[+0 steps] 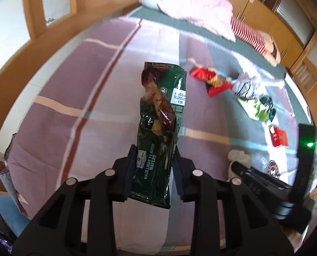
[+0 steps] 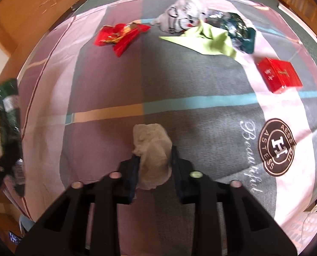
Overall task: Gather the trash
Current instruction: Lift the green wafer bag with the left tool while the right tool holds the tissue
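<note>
My left gripper (image 1: 153, 155) is shut on the lower end of a long dark green hazelnut wafer wrapper (image 1: 161, 111), which hangs above the striped bedspread (image 1: 73, 89). My right gripper (image 2: 154, 155) is shut on a crumpled white tissue (image 2: 152, 149) that sticks out past its pads. The right gripper's black body (image 1: 303, 170) and the tissue (image 1: 238, 157) show at the right of the left wrist view. At the left edge of the right wrist view, the wafer wrapper (image 2: 7, 106) appears blurred.
More litter lies on the bed: a red snack wrapper (image 2: 120, 36), a lime green paper (image 2: 205, 40), a dark foil wrapper (image 2: 237, 29), a white crumpled bag (image 2: 186, 15) and a red box (image 2: 279, 74). A pink pillow (image 1: 197, 6) lies at the head. Wooden furniture (image 1: 286, 21) surrounds the bed.
</note>
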The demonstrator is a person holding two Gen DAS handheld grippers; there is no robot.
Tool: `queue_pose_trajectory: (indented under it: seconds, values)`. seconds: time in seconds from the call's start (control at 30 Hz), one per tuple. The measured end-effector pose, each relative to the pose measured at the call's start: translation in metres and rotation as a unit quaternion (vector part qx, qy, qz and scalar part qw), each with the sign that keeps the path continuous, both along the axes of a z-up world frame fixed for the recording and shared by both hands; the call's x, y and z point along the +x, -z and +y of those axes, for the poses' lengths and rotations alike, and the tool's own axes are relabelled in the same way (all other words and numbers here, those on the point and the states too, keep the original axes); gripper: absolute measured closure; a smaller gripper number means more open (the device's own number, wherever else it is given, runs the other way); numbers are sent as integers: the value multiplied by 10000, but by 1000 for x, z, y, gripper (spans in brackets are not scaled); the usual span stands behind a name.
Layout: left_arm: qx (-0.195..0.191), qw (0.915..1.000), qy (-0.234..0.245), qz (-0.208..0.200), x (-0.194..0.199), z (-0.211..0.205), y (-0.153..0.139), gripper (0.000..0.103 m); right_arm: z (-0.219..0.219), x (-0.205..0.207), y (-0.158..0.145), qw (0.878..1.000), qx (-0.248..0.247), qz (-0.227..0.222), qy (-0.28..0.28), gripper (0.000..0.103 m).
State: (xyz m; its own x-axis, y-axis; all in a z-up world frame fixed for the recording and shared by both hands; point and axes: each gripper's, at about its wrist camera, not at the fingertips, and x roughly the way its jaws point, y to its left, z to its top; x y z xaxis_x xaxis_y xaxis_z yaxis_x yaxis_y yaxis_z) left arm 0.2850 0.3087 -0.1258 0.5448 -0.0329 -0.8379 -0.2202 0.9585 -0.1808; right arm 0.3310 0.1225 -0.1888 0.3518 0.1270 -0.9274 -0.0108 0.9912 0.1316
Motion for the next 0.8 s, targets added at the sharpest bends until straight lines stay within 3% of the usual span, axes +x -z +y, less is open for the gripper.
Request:
queue_pose_trajectory:
  seconds: [0.17, 0.8]
  values:
    - [49, 9999, -26, -150, -10, 6, -11, 70, 2, 0, -5, 9999, -30, -138, 22, 83]
    - [38, 9998, -118, -154, -17, 6, -9, 70, -8, -11, -34, 9952, 74, -951, 227, 83]
